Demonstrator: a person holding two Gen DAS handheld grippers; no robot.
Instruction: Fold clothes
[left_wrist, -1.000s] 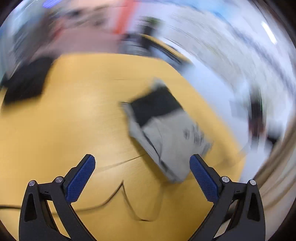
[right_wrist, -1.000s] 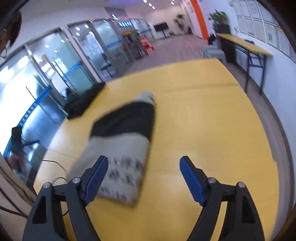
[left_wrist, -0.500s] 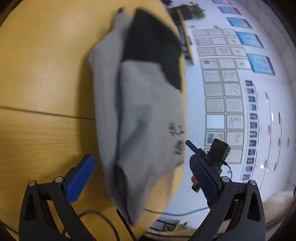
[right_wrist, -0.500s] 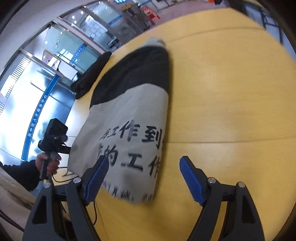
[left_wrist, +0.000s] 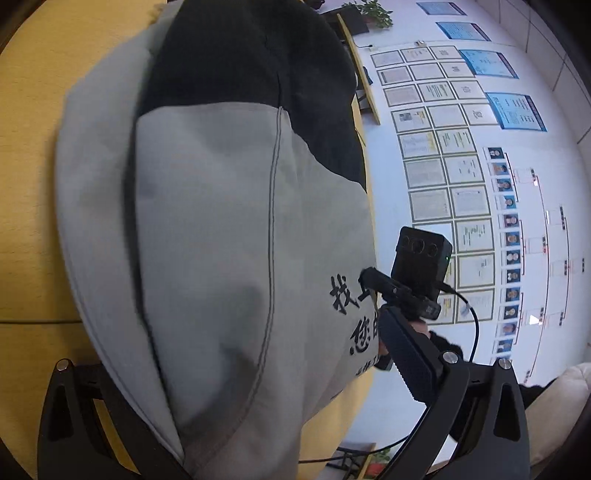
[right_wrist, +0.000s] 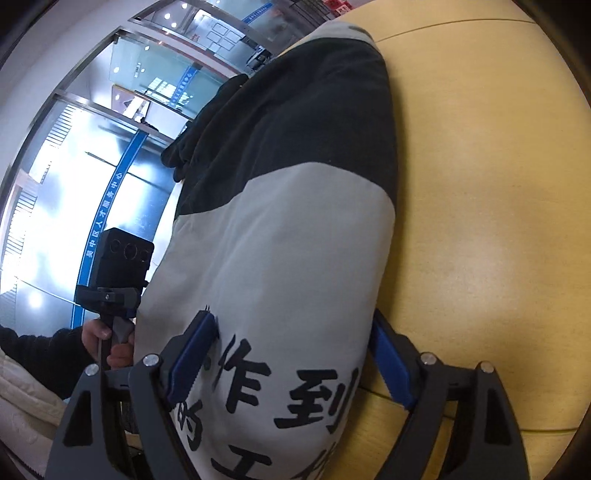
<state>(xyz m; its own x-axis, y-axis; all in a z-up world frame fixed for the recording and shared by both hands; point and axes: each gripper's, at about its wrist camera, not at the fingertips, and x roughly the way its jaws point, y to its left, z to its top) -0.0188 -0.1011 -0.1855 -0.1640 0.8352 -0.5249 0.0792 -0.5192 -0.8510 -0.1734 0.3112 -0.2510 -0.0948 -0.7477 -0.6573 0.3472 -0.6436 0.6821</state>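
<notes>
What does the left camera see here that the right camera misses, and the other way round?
Only the left view shows a wall of framed papers and photos and a potted plant. Only the right view shows glass doors and a dark garment farther along the table. Both show the folded grey-and-black garment with black printed characters, lying on the yellow table and reaching in between each tool's fingers, and each shows the other hand-held tool across from it.

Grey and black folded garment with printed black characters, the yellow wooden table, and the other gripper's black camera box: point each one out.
Grey and black folded garment (right_wrist: 295, 258): right wrist view, grey panel.
Yellow wooden table (right_wrist: 480, 184): right wrist view, bare top.
Black camera box (left_wrist: 421, 264): left wrist view, front face.
</notes>
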